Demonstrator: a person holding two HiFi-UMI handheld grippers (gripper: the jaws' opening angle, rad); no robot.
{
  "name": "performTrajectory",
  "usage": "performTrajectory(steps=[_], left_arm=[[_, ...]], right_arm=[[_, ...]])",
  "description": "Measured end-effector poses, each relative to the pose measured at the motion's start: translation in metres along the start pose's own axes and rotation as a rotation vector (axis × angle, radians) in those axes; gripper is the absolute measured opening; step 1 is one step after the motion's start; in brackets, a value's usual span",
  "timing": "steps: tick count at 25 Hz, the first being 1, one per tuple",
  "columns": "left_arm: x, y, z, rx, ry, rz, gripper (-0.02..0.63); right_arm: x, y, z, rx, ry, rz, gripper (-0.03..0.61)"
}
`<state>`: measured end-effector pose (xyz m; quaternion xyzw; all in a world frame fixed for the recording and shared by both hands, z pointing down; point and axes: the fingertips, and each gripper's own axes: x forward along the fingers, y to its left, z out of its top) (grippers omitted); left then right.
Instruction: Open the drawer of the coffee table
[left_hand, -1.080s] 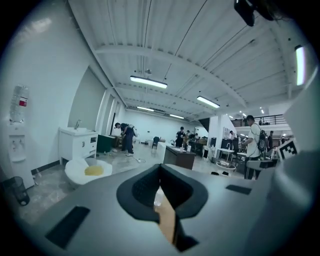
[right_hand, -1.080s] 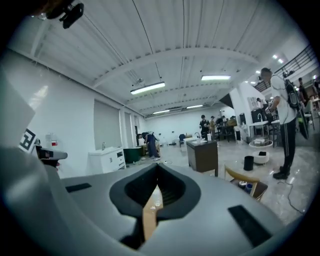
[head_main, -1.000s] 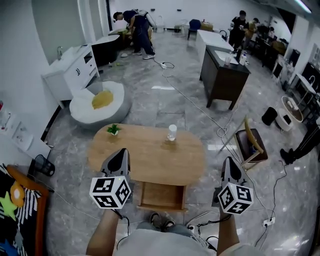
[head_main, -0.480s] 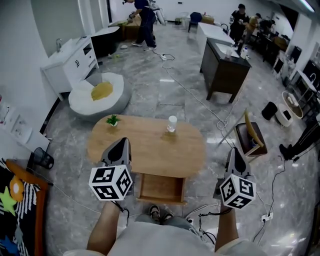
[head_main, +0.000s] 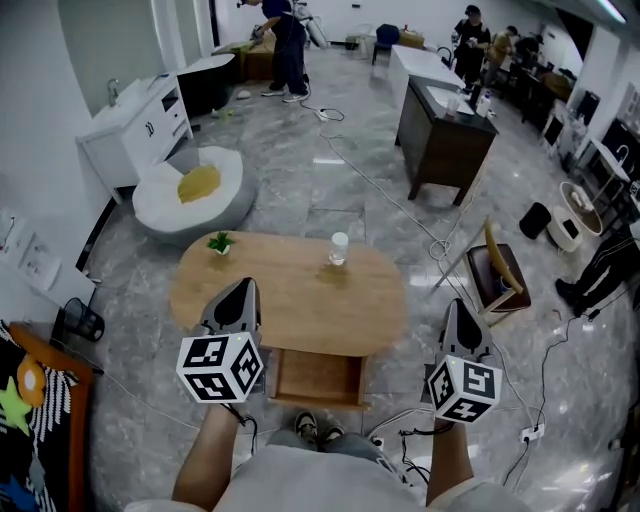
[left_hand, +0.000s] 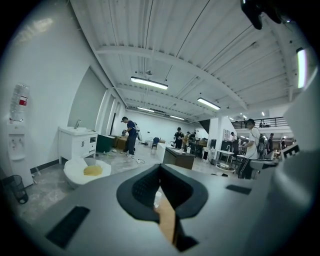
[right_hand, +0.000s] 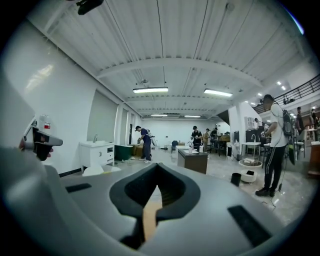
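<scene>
Drawer (head_main: 320, 378) of the coffee table (head_main: 285, 305) stands pulled out toward the person, as it did a second ago, with no further travel noted. Left gripper (head_main: 240, 288) hangs over the table's near left edge and right gripper (head_main: 461, 306) off its right end. Both are apart from the drawer, each with its jaws clenched together on nothing. Only change: the right gripper's marker cube has rolled slightly. Judgement: the opening looks complete. Cup (head_main: 339, 249) and small plant (head_main: 219, 243) stand undisturbed on top.
</scene>
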<state>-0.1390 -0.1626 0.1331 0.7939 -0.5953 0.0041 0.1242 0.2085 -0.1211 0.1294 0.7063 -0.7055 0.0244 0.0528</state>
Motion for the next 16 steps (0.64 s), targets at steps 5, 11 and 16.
performTrajectory(steps=[5, 11, 16], left_arm=[[0.007, -0.008, -0.001, 0.009, 0.008, -0.016, -0.009], [0.015, -0.013, -0.003, 0.011, 0.019, -0.031, -0.009], [0.019, -0.016, -0.003, 0.014, 0.028, -0.036, -0.009]], right_arm=[[0.000, -0.010, -0.001, 0.004, 0.004, -0.017, 0.000], [0.001, -0.014, -0.002, -0.001, 0.004, -0.029, 0.000], [0.002, -0.014, -0.003, -0.008, 0.015, -0.027, 0.000]])
